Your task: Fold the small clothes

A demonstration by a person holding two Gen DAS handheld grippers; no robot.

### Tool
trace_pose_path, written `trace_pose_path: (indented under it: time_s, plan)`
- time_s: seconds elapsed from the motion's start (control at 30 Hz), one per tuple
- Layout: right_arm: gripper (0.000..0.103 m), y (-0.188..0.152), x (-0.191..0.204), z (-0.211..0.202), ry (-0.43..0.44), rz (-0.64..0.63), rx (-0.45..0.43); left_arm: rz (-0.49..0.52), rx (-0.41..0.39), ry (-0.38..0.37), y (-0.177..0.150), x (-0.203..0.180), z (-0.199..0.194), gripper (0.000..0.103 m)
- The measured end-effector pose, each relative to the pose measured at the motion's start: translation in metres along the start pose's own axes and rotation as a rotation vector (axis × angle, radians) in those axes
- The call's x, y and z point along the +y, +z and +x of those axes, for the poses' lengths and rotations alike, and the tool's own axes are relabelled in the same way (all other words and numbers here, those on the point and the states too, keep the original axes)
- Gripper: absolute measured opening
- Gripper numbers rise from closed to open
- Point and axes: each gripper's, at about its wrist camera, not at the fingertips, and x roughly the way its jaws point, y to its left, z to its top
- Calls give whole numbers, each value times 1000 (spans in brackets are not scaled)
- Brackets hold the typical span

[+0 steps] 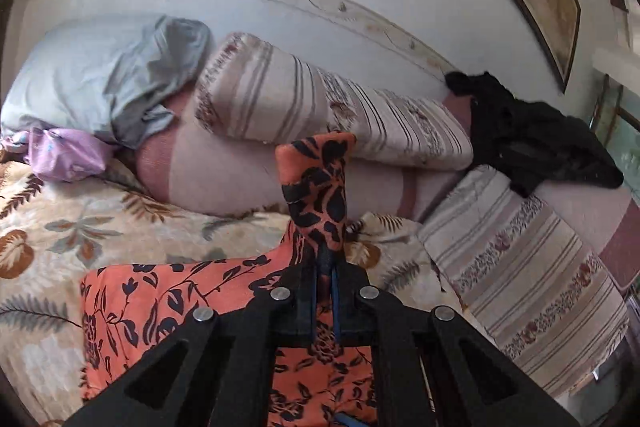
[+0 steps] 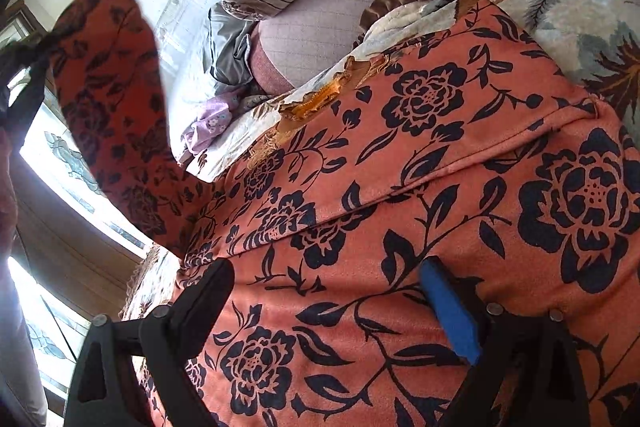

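Observation:
An orange garment with a black flower print (image 1: pixel 168 303) lies on the flowered bedspread (image 1: pixel 60 227). My left gripper (image 1: pixel 326 259) is shut on one end of it, and that end (image 1: pixel 316 179) stands up above the fingertips. In the right wrist view the same garment (image 2: pixel 420 155) fills the frame, with a fold line across it. My right gripper (image 2: pixel 326 287) is open, just above the cloth, holding nothing. The lifted end (image 2: pixel 108 99) hangs at the left of that view.
Striped cushions (image 1: pixel 320 99) lie against the wall, with another (image 1: pixel 532 287) at the right. A black garment (image 1: pixel 532 131) is draped behind them. A grey pillow (image 1: pixel 100 75) and a lilac cloth (image 1: pixel 64 155) lie at the left.

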Motion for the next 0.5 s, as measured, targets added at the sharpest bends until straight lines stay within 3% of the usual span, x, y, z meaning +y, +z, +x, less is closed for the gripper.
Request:
trace_pose_path:
  time_s: [0.03, 0.1, 0.17, 0.2, 0.3, 0.37, 0.5]
  plan:
    - [95, 0, -1, -1, 5, 3, -2, -2, 63, -5, -12, -8, 22, 5]
    - [95, 0, -1, -1, 10, 8, -4, 9, 207, -12, -37, -19, 63, 15]
    - [95, 0, -1, -2, 14, 11, -5, -14, 335, -13, -61, -15, 86, 34]
    - [95, 0, -1, -2, 16, 13, -5, -32, 358, 8, -69, -8, 88, 37]
    - [95, 1, -2, -4, 21, 17, -6, -54, 312, 116, -76, 28, 67, 47]
    - [95, 2, -2, -4, 20, 21, -4, -74, 251, 165, -78, 60, 39, 59]
    - [95, 5, -5, -20, 60, 128, -8, -97, 160, 310, -99, 127, -18, 65]
